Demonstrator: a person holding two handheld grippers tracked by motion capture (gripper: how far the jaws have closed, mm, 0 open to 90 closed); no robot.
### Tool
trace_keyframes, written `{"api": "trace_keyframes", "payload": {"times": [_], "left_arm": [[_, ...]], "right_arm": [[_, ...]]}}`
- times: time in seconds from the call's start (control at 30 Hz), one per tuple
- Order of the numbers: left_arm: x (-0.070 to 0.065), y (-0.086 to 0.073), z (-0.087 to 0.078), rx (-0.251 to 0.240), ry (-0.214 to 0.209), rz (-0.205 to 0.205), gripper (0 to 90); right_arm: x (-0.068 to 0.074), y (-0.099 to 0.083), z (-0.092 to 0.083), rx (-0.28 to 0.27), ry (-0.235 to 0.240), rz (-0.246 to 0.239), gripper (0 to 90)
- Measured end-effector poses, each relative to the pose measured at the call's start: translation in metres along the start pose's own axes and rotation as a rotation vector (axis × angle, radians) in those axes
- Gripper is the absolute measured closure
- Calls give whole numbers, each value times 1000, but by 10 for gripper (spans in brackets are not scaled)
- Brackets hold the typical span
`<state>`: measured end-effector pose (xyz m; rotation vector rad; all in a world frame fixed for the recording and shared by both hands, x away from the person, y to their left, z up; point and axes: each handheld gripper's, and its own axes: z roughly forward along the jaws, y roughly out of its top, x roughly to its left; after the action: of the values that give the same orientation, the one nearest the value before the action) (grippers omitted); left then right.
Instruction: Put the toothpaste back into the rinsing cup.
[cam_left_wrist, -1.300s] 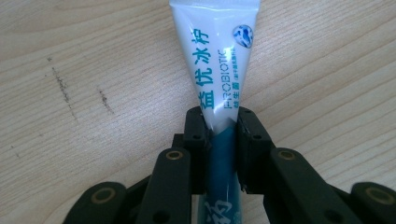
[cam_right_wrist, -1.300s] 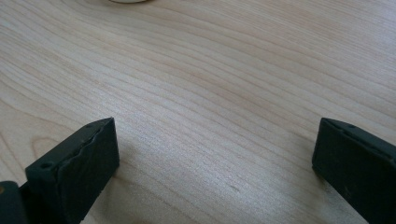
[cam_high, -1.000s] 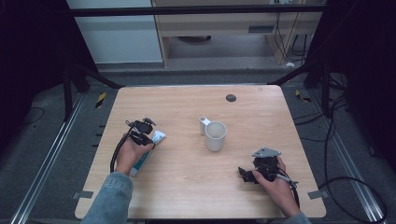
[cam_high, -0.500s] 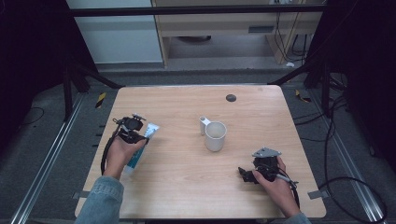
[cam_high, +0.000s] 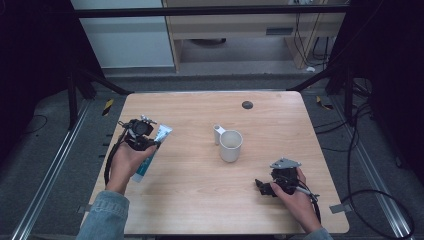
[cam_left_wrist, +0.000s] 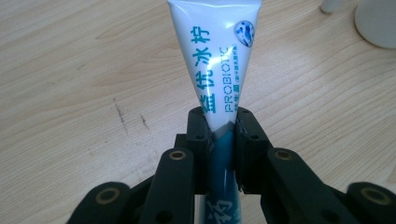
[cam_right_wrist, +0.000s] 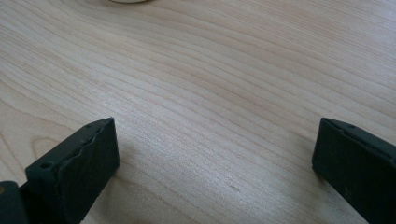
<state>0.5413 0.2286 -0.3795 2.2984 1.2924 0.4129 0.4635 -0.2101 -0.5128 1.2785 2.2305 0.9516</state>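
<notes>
Light wood table (cam_high: 200, 200), rounded corners. White mug (cam_high: 231, 145) stands on it, well ahead-left of right gripper (cam_high: 263, 186), well right of left gripper (cam_high: 141, 141). Small dark round spot (cam_high: 247, 105) on tabletop beyond mug.

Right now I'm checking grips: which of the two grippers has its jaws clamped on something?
The left gripper: its jaws pinch the white-and-teal tube. The right gripper rests on the table with jaws wide apart, nothing between.
</notes>
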Motion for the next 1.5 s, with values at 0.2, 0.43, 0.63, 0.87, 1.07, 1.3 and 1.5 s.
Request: {"api": "trace_keyframes", "payload": {"times": [0.2,0.43,0.63,0.87,1.07,1.3,1.5], "left_arm": [[-4,5,-1,-27,-4,-7,780],[-13,12,-2,-77,-24,-14,780],[-21,21,-1,-118,-36,-20,780],[-36,31,-1,-162,-57,-9,780],[-48,38,4,-172,-69,3,780],[-61,49,0,-211,-65,15,780],[-78,53,4,-223,-92,30,780]], "right_arm": [[0,0,0,0,0,-1,8],[0,0,0,0,0,-1,8],[0,0,0,0,0,0,7],[0,0,0,0,-1,0,7],[0,0,0,0,0,-1,7],[0,0,0,0,-1,0,7],[0,0,0,0,-1,-1,8]]}}
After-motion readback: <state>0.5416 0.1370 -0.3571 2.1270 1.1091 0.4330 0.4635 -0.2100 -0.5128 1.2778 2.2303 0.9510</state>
